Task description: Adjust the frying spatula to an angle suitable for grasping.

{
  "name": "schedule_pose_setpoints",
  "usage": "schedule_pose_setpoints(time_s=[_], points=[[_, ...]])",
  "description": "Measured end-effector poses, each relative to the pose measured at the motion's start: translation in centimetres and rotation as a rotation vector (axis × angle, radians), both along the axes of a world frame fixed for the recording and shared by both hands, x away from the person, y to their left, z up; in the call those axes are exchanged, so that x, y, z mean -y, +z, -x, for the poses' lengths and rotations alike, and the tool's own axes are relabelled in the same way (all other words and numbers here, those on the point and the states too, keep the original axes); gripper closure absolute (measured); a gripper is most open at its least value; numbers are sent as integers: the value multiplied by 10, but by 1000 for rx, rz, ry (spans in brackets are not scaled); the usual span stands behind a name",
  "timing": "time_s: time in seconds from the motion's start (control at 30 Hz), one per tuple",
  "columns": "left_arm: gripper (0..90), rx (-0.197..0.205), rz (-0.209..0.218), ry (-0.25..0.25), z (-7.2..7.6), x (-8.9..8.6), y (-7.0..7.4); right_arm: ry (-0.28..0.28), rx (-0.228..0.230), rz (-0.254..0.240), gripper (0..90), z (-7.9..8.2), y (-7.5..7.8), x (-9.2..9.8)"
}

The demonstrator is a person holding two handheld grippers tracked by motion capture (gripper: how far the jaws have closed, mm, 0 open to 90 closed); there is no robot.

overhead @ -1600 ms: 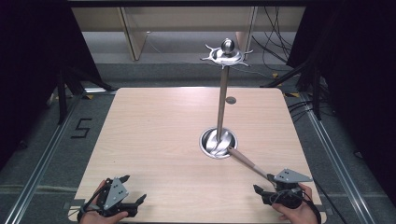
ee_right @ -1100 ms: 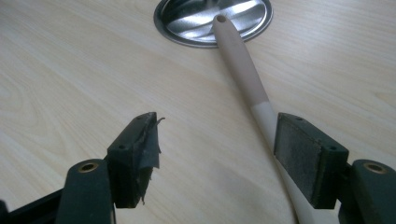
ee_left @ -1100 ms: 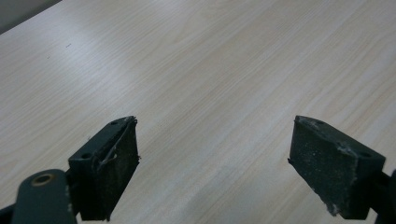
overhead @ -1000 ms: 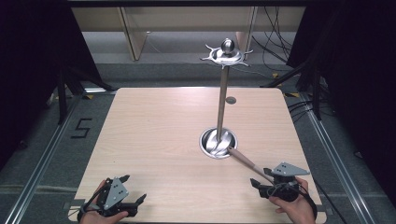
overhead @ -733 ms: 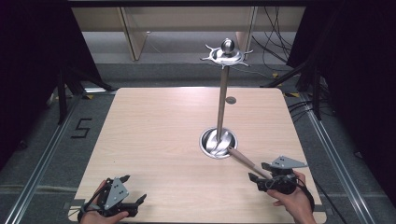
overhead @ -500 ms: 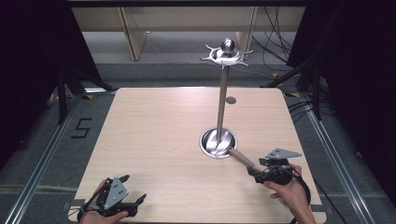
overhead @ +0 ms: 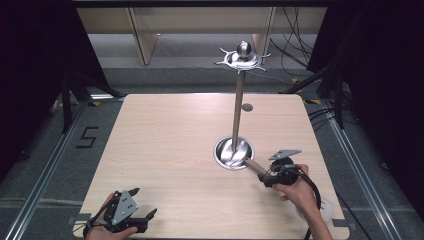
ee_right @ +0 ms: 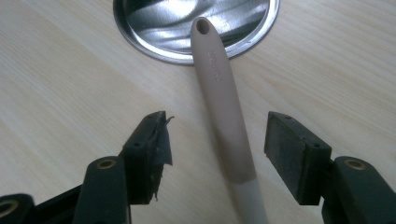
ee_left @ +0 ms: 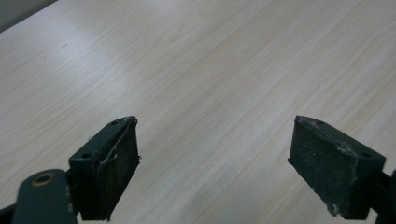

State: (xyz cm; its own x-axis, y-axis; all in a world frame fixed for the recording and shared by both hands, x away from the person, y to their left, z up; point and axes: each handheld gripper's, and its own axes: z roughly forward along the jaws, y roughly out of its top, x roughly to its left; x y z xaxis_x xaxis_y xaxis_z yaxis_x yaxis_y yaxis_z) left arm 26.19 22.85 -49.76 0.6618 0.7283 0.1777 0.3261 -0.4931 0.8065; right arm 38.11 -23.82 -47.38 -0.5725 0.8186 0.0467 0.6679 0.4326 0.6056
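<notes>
So this looks like the grab step: the right gripper (ee_right: pixel 215 154) has its jaws either side of a beige utensil handle (ee_right: pixel 219 93), and they've just been closing in on it, but there's a clear gap on both sides, so they're open around it and nothing is gripped yet. The handle lies flat on the wooden table (overhead: pixel 170 145), its holed tip overlapping the rim of the round steel base (overhead: pixel 234 152) of the hanging stand (overhead: pixel 238 107). The left gripper (ee_left: pixel 215 177) sits wide open over bare table, well away from that base. Next move, I'd guess: squeeze shut on the handle, keeping it centred so it doesn't roll off toward the base.
</notes>
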Motion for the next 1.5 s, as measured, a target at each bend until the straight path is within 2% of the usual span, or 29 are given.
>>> schedule_pose_setpoints(time_s=[0.03, 0.1, 0.13, 0.17, 0.23, 0.27, 0.37, 0.4, 0.47, 0.5, 0.57, 0.6, 0.77, 0.8, 0.83, 0.87, 0.9, 0.93, 0.97, 1.03, 1.07, 1.1, 1.13, 1.23, 1.27, 1.3, 1.33, 1.43, 1.5], points=[[150, 2, 2, 2, 0, 0, 0, 15, -14, 29, 406, -3, 1, 0], [150, 2, 2, 2, 0, 0, 0, 6, -21, 31, 410, -5, 1, -2], [150, 27, -11, -14, -1, 0, 0, 18, -31, 45, 415, -10, 0, -6], [150, 27, -11, -14, -1, 0, 0, 18, -31, 45, 415, -10, 0, -6], [150, 25, -12, -17, -1, -1, 1, 26, -36, 47, 425, -15, -1, -9], [150, -8, -24, -11, 0, -1, 1, 37, -68, 66, 445, -19, -2, -13], [150, 4, -25, -18, -1, -1, 2, 45, -73, 77, 466, -22, -3, -16], [150, 25, -9, -16, -1, 0, 1, 68, -65, 86, 473, -26, -5, -17], [150, 12, -14, -25, -1, -1, 1, 64, -82, 91, 485, -28, -4, -19], [150, 3, 2, -16, 0, 0, 1, 70, -65, 96, 489, -30, -5, -20], [150, 7, 1, -13, 0, 0, 1, 31, -94, 61, 500, -30, -6, -23], [150, 5, -1, -15, 0, 0, 1, 53, -90, 87, 502, -34, -6, -20], [150, 7, 2, -12, 0, 0, 1, 46, -93, 96, 516, -40, -13, -15], [150, 19, -23, -26, -1, -1, 2, 18, -127, 81, 529, -38, -12, -16], [150, 30, -16, -21, -1, 0, 1, 21, -129, 79, 538, -38, -12, -16], [150, 18, -17, -21, -1, 0, 1, 63, -99, 101, 548, -42, -12, -14], [150, 18, -17, -21, -1, 0, 1, 61, -116, 92, 552, -41, -12, -15], [150, 21, -13, -21, -2, 0, 1, 21, -145, 79, 551, -39, -13, -19], [150, 31, -20, -22, -2, 0, 1, 59, -112, 98, 555, -42, -14, -16], [150, 9, -7, 2, 1, 0, 0, 63, -100, 110, 564, -42, -14, -16], [150, 30, -15, -23, -2, 0, 1, 92, -99, 123, 570, -44, -15, -17], [150, 30, -15, -23, -2, 0, 1, 92, -99, 123, 570, -44, -15, -17], [150, -1, 2, 1, 1, 1, -1, 75, -116, 136, 570, -43, -12, -20], [150, -4, -1, -4, 2, 1, 0, 90, -116, 166, 575, -43, -11, -23], [150, 31, -23, -32, -2, 0, 1, 98, -117, 183, 579, -44, -11, -25], [150, 31, -23, -32, -2, 0, 1, 98, -117, 183, 579, -44, -11, -25], [150, -6, -1, -2, 2, 1, 0, 113, -108, 193, 587, -45, -10, -26], [150, -5, -7, -4, 1, 1, 0, 123, -119, 200, 589, -45, -10, -27], [150, -6, -2, -3, 1, 1, -1, 115, -137, 180, 672, -44, -10, -29]])
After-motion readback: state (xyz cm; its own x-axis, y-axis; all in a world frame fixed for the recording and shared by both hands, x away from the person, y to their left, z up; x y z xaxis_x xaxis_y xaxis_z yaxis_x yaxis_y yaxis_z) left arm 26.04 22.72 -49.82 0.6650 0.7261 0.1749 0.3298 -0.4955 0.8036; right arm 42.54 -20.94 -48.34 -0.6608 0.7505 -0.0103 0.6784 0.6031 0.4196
